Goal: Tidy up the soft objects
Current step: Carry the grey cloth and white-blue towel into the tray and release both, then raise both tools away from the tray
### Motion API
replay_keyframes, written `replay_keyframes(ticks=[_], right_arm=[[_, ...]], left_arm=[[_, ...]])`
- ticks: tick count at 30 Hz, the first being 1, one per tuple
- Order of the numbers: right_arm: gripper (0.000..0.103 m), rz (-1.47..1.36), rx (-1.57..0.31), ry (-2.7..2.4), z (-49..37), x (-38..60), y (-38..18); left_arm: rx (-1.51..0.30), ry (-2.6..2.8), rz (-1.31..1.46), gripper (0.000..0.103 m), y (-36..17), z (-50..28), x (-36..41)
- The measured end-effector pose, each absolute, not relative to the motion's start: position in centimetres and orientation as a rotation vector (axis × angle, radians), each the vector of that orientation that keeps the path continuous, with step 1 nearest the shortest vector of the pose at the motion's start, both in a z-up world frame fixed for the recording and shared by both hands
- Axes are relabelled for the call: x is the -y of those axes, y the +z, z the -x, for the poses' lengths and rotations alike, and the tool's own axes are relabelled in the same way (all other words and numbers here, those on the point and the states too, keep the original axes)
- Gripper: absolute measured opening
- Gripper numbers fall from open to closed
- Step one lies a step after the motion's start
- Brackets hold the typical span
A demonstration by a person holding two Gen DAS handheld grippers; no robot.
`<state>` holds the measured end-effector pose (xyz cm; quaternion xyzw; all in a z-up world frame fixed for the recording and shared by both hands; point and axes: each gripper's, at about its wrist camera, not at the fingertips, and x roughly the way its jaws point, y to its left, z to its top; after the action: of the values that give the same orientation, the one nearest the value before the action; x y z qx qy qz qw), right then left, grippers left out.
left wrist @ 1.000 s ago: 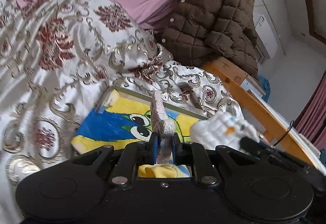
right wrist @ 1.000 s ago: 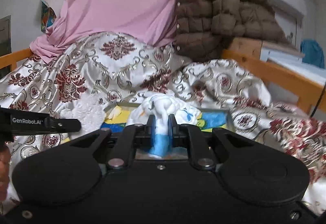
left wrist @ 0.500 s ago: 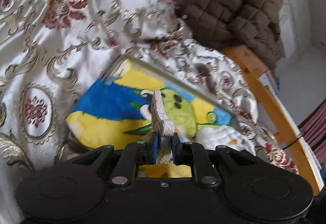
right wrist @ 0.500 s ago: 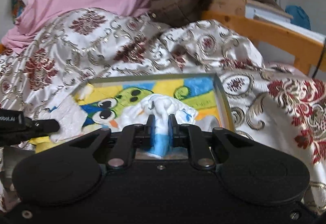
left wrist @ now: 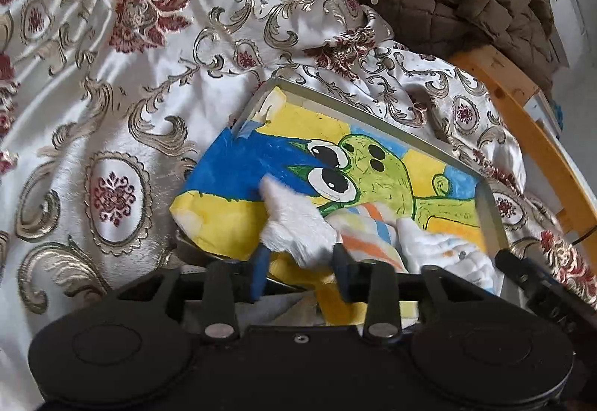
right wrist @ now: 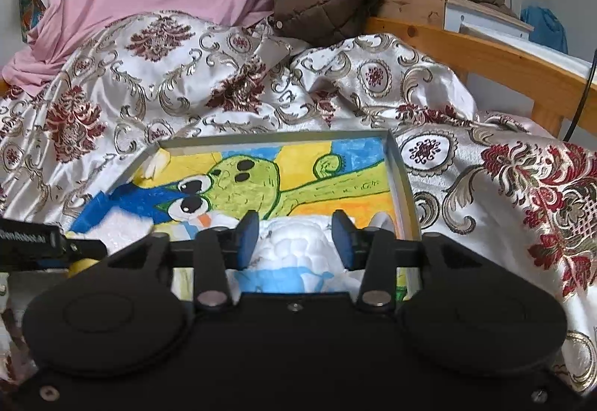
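1. Both pairs of fingers, clamped a second ago on soft pieces held up over the bed, are now opening low over the tray [left wrist: 488, 209]. The fluffy white cloth [left wrist: 294, 224] lies loose between the left gripper [left wrist: 300, 274] fingers, and the quilted white and blue cloth [right wrist: 294, 250] sits between the right gripper [right wrist: 294, 243] fingers, with neither pair pressing.

2. That fluffy cloth rests at about seven o'clock of the tray in the left wrist view, on the cartoon-printed liner [left wrist: 373, 164]. Beside it, toward five o'clock, lie a striped orange and white cloth [left wrist: 365, 235] and the quilted one.

3. Risk: pile fibres may cling to the blue pads [left wrist: 257, 276]. A quick pull back would then drag the cloth out over the near rim.

4. Risk: the liner's blue and yellow corner at nine o'clock hangs over the tray's left rim. A cloth landing there rests on unsupported fabric and could slide onto the bedspread [left wrist: 112, 93].

5. Risk: the tray sits on rumpled, glossy bedspread rather than a firm surface. A downward nudge from either gripper could tip it and spill the pile.

6. Risk: the grippers work close together, the right one showing at four o'clock in the left view, so a careless withdrawal could knock them together.
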<state>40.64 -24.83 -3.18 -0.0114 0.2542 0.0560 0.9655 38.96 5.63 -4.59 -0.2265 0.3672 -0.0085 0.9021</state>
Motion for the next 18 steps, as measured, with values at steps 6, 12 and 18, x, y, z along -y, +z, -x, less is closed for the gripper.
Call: replay_keyframes(ticks=[6,12,18], right_arm=[[0.048,0.022,-0.450,0.106,-38.3,25.2,-0.7],[0.057,0.003,-0.387,0.109,-35.7,25.8,2.2],[0.069,-0.027,-0.321,0.110,-32.7,26.8,4.8]], left_arm=[[-0.702,0.017,0.372,0.063,-2.5,-37.3,-4.2],[-0.606,0.014,0.292,0.068,0.3,-35.1,-2.9],[-0.497,-0.002,0.281,0.075,2.8,-32.7,-2.3]])
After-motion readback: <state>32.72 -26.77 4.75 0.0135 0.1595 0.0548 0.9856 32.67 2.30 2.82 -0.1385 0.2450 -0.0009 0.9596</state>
